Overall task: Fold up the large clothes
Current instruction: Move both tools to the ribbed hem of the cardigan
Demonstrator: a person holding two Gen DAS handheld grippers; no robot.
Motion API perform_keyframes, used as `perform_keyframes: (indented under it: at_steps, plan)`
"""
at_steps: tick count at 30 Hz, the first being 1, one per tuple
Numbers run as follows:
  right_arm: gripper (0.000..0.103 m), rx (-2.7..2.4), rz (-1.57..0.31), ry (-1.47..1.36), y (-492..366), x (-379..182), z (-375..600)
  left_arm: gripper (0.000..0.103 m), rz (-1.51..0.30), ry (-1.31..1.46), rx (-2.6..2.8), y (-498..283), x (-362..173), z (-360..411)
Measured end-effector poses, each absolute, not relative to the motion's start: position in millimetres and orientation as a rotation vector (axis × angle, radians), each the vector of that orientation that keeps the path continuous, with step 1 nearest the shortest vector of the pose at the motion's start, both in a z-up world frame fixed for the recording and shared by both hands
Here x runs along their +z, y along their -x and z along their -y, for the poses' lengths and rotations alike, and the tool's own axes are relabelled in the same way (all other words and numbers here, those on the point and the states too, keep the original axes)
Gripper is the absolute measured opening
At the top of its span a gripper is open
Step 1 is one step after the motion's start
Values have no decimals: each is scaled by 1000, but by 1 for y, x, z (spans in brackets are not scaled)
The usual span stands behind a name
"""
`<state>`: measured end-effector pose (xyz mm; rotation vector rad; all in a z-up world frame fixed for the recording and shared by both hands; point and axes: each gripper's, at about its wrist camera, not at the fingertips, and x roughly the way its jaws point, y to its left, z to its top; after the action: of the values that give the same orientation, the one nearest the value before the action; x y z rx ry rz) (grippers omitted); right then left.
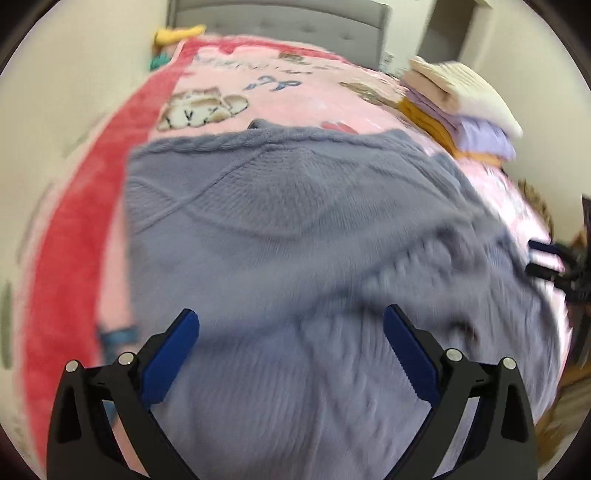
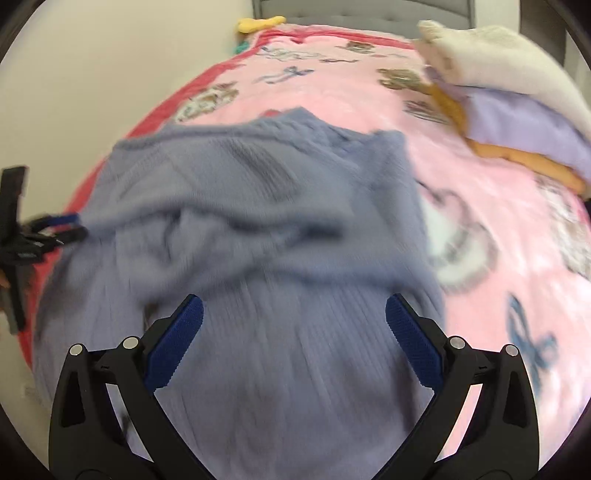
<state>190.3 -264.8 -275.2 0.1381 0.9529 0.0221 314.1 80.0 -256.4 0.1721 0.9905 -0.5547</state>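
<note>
A bed covered by a pink blanket point(image 1: 280, 99) with a red border and cartoon prints fills both views. It is the landmark here.

The grey-blue knitted sweater point(image 1: 295, 229) lies spread on the blanket, taking up the middle and near part of it, with its neckline towards the grey headboard point(image 1: 295, 18) at the far end. In the right wrist view its upper part is rumpled into folds over the ribbed lower part.

A stack of folded clothes point(image 1: 461, 107) sits on the blanket's far right side, well apart from the sweater: cream on top, then lilac, then orange.

A yellow soft thing point(image 1: 179, 35) lies at the blanket's far left corner by the wall.

The left gripper point(image 1: 291, 332) hangs over the near part of the sweater, its blue pads point(image 1: 173, 354) wide apart with nothing between them. The right gripper point(image 2: 294, 321) is likewise over the sweater's near ribbed part, its pads spread wide and holding nothing. Both pictures are blurred.
</note>
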Motion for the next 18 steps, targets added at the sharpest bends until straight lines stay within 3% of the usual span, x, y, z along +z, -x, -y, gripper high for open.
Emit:
perform_keyframes:
  at_steps: [10,18]
  plan:
    - [95,-88,-1071,-111,-65,-289,276,98,-1138,-98,-463,-201,-277,-165]
    - [95,-172,-1114,-195,0,-319,295,98,-1225,-80,-373,-118,-302,-183]
